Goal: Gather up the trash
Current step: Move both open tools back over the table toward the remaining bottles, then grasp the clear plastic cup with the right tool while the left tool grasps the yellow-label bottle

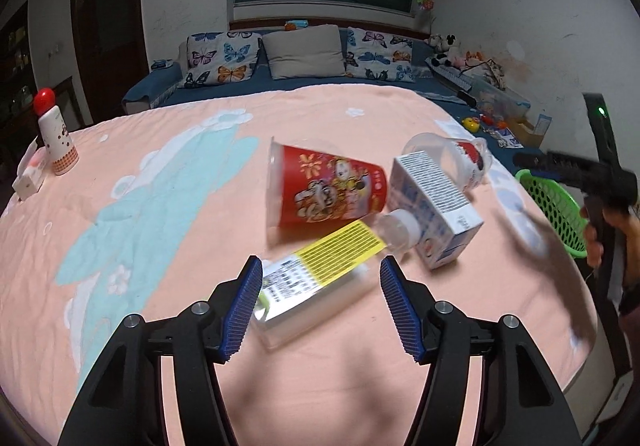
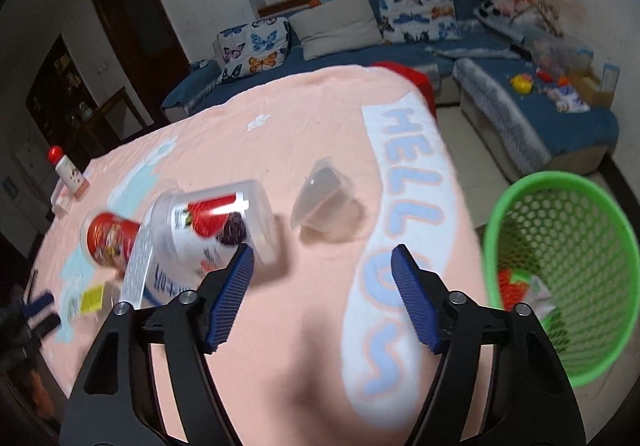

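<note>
My left gripper (image 1: 320,282) is open, its blue pads either side of a clear bottle with a yellow label (image 1: 320,274) lying on the pink cloth; the left pad is at its base. Beyond lie a red printed cup (image 1: 328,186), a white-and-blue carton (image 1: 436,206) and a clear strawberry-label tub (image 1: 460,158). My right gripper (image 2: 322,286) is open and empty above the cloth, right of the tub (image 2: 216,226) and near a small clear cup (image 2: 324,194). A green basket (image 2: 560,278) at the table's right edge holds some trash.
A white bottle with a red cap (image 1: 54,134) stands at the far left by a small white box (image 1: 28,178). A blue sofa with butterfly cushions (image 1: 304,58) lies beyond the table. The right hand-held gripper (image 1: 592,174) shows in the left view, over the basket.
</note>
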Motion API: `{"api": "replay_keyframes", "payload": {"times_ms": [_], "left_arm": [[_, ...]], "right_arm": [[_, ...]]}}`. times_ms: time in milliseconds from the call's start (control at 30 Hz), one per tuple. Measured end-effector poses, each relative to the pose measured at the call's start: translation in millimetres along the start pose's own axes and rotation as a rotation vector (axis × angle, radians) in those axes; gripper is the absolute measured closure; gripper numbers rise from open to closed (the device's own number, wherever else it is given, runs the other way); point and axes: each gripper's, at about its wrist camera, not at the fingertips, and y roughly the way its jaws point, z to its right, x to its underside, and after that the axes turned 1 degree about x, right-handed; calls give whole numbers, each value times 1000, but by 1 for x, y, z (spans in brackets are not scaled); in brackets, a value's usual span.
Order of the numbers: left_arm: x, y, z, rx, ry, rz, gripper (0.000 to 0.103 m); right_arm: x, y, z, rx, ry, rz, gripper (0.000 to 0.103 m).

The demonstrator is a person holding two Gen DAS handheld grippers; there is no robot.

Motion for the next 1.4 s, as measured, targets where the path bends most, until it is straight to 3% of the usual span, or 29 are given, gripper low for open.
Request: {"api": "replay_keyframes", "payload": {"times_ms": [133, 333, 600, 700, 1067, 1200, 1300, 1400], "left_arm": [[0, 4, -3, 11, 31, -11, 44], [1, 11, -2, 25, 87, -31, 39], [-6, 27, 0, 51, 202, -78, 34], [-12, 33, 3, 75, 258, -92, 32], [-22, 60, 18, 119, 408, -167, 33], [-20, 65, 23, 129, 430, -185, 36], [-20, 69, 25, 131, 445, -195, 39], [-19, 73, 28, 133, 468, -206, 43]], "right_arm": [[-17, 20, 0, -34, 71, -27, 37], [-31, 49, -4, -3, 107, -72, 40], [-34, 74, 5, 4, 184, -134, 49], [-34, 79, 8, -2, 208, -151, 57], [-37, 83, 16, -32, 249, -156, 59], [-37, 87, 16, -27, 272, -153, 57], [-36, 90, 17, -32, 277, -159, 65], [-36, 88, 16, -30, 269, -154, 65]]}}
